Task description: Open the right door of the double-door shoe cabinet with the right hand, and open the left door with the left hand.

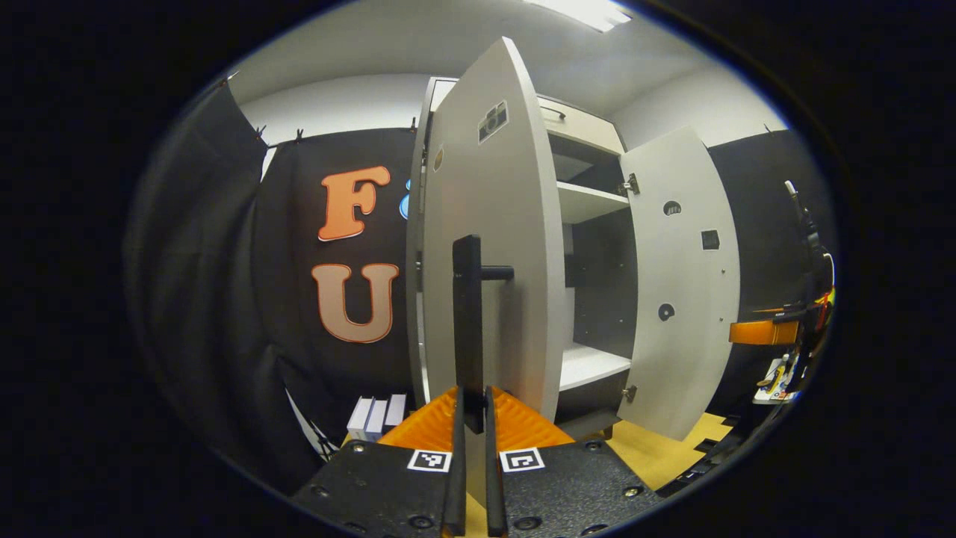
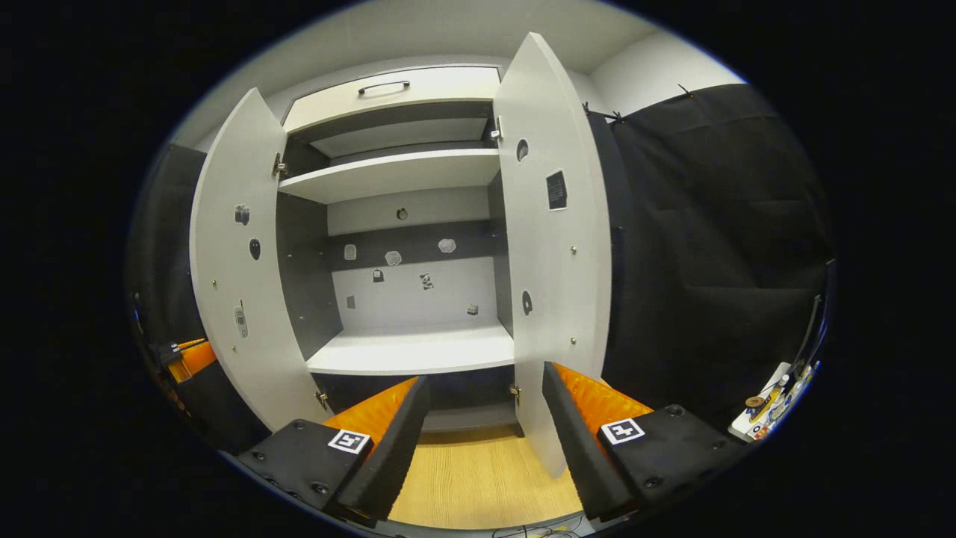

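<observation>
The left door [image 1: 493, 246] is swung out, and its upright bar handle [image 1: 468, 329] is clamped at its lower end between the nearly closed jaws of the left gripper [image 1: 472, 418]. The right gripper [image 2: 485, 407] is held with jaws spread wide and empty, the open right door [image 2: 556, 246] standing just ahead between them, nearer its right finger; both doors are judged open.

Shoe cabinet [image 2: 403, 224]: stands on the floor [image 2: 478, 471] against the booth wall. Left door [image 1: 493, 246] and right door [image 2: 553, 246] both swung outward, either side of the open interior. Inside: upper shelf [image 2: 396, 173] above lower shelf [image 2: 414, 351]; drawer [image 2: 392, 90] across the top. Handle [image 1: 468, 329] on the left door's outer face, its lower end between the fingers of the left gripper [image 1: 470, 418] (contact appears close). Right gripper [image 2: 485, 418] before the cabinet, straddling the right door's lower edge. Small boxes [image 1: 377, 417] on the floor, left of the cabinet.
</observation>
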Motion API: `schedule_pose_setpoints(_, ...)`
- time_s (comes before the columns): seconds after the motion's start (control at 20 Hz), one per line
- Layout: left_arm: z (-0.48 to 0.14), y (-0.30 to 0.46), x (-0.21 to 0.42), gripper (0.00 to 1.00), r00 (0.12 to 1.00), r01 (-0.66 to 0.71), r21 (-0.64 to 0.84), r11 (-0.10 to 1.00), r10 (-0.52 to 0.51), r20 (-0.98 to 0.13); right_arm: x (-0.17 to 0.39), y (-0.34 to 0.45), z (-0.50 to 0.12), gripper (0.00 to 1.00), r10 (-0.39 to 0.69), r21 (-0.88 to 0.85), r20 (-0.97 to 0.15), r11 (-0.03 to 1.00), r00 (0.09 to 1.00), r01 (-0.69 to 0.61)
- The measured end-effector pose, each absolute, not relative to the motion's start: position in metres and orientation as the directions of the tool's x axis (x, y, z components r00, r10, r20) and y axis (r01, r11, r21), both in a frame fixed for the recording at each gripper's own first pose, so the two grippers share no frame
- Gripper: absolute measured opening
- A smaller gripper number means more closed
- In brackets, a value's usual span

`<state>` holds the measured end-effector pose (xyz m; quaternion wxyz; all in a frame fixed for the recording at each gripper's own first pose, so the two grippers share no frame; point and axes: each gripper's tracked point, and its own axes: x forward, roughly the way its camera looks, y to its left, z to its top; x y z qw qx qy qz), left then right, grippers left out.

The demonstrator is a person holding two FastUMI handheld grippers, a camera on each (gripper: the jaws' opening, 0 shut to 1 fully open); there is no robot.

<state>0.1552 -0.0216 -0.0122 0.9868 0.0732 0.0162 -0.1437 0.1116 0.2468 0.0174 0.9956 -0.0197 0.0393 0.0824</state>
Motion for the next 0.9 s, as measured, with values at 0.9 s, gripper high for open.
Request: schedule_pose_setpoints(0.9, -0.011, 0.029, 0.154, 0.1, 0.983, 0.184, 0.097, 0.978, -0.18, -0.049, 0.107, 0.264, 0.018, 0.97, 0.213, -0.049, -0.083, 0.975, 0.974, -0.217)
